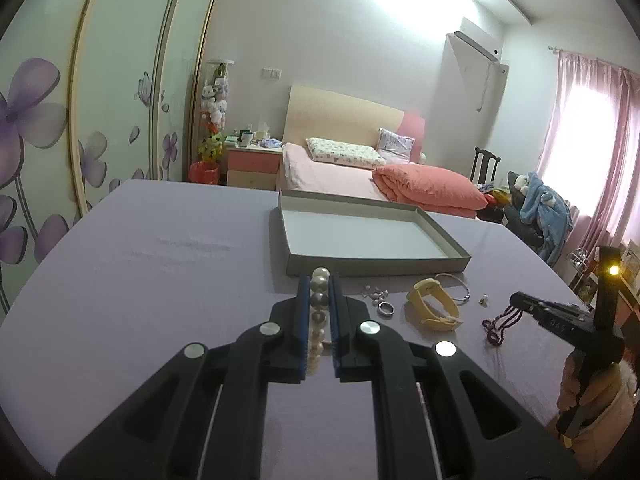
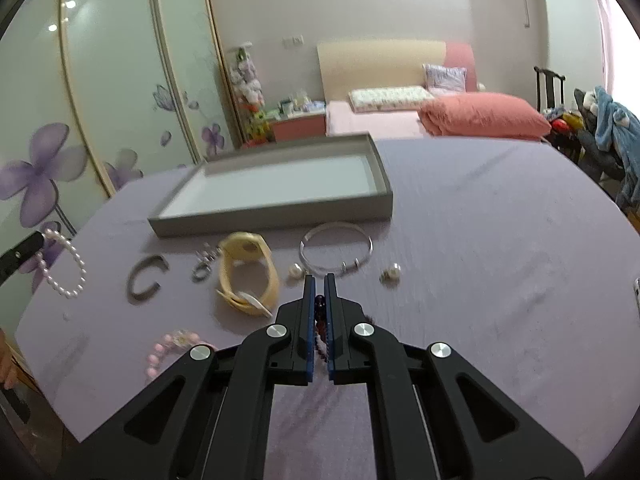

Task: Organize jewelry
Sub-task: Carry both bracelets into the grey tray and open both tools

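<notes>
Left wrist view. Left gripper (image 1: pixel 320 280) is clamped on a pearl bracelet (image 1: pixel 319 308); beads sit in a row between the blue pads, raised off the lilac tablecloth (image 1: pixel 160 280). Grey tray (image 1: pixel 376 264) lies just beyond the tips, empty as far as seen. Loose pieces near its front wall: yellow watch (image 1: pixel 432 306), silver ring (image 1: pixel 387 309), thin silver bangle (image 1: pixel 456 286), small stud cluster (image 1: pixel 374 292). Right gripper (image 1: pixel 520 305) enters at the frame's right edge w/ a dark beaded strand (image 1: pixel 500 326) hanging from it.

Handling (judged): pearls are light, hard, smooth, likely strung on elastic, so the loop sags and can roll out of the pads; take it across several beads, as here. Most of the loop is hidden below the jaws.

Right wrist view. Right gripper (image 2: pixel 319 280) is closed on the dark beaded strand (image 2: pixel 319 308); only a few dark-red beads show in the slit, the rest hidden by the fingers. On the cloth: watch (image 2: pixel 248 276), bangle (image 2: pixel 336 250), two pearl earrings (image 2: pixel 296 270) (image 2: pixel 391 273), a grey open cuff (image 2: pixel 144 280), a pink bead bracelet (image 2: pixel 172 344) partly cut off by the gripper arm. Pearl loop (image 2: pixel 66 266) hangs at far left from the other tool. Tray (image 2: pixel 276 216) sits beyond.

Judged: strand is limp, light; it will swing. Frame shows motion blur, so small items' detail is uncertain.
</notes>
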{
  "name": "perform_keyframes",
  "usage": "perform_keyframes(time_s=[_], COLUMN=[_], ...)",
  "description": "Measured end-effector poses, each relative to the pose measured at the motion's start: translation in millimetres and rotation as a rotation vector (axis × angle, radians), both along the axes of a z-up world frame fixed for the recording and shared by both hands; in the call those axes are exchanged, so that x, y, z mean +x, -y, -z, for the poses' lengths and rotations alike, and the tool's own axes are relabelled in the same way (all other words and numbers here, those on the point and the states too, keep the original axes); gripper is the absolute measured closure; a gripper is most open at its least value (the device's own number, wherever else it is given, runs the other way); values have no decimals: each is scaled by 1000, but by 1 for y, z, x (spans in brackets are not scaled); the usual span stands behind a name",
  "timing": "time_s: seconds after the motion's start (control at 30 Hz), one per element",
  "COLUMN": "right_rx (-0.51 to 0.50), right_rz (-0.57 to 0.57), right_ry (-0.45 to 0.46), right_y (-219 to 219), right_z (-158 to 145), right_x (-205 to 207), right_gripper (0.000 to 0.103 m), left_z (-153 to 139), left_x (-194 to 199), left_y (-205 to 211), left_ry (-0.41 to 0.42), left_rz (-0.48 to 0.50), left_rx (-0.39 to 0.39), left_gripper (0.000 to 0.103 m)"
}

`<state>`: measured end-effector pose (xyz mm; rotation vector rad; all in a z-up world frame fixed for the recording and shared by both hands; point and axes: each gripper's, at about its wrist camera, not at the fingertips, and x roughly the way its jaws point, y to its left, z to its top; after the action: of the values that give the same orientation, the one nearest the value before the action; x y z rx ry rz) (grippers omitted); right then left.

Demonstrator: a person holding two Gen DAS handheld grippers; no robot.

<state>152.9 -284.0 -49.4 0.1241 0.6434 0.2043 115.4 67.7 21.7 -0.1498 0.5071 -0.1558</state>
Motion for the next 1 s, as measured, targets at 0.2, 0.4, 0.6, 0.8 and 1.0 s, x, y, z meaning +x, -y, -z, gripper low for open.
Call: perform_keyframes(time_s=[0.2,0.4,0.6,0.8,1.0], right_rx=[8,12,12,0,-6], right_rz=[-20,-26,-33,-29,-23], right_ry=[83,133,175,223,284], right_y=[-4,-6,-7,-8,-10], right_z=[-23,-35,-47,-61,-83], right_x=[-7,-10,-9,-1,25], right_gripper=[98,98,98,98,98], left_z=[-9,-13,-16,-21,-35], left_x=[-5,-7,-3,8,38], left_y=[1,3,5,6,13], left_ry=[26,38,43,44,59], left_rz=[2,4,9,10,10], left_rx=[3,1,0,-6,-4], left_gripper=[93,93,93,93,93])
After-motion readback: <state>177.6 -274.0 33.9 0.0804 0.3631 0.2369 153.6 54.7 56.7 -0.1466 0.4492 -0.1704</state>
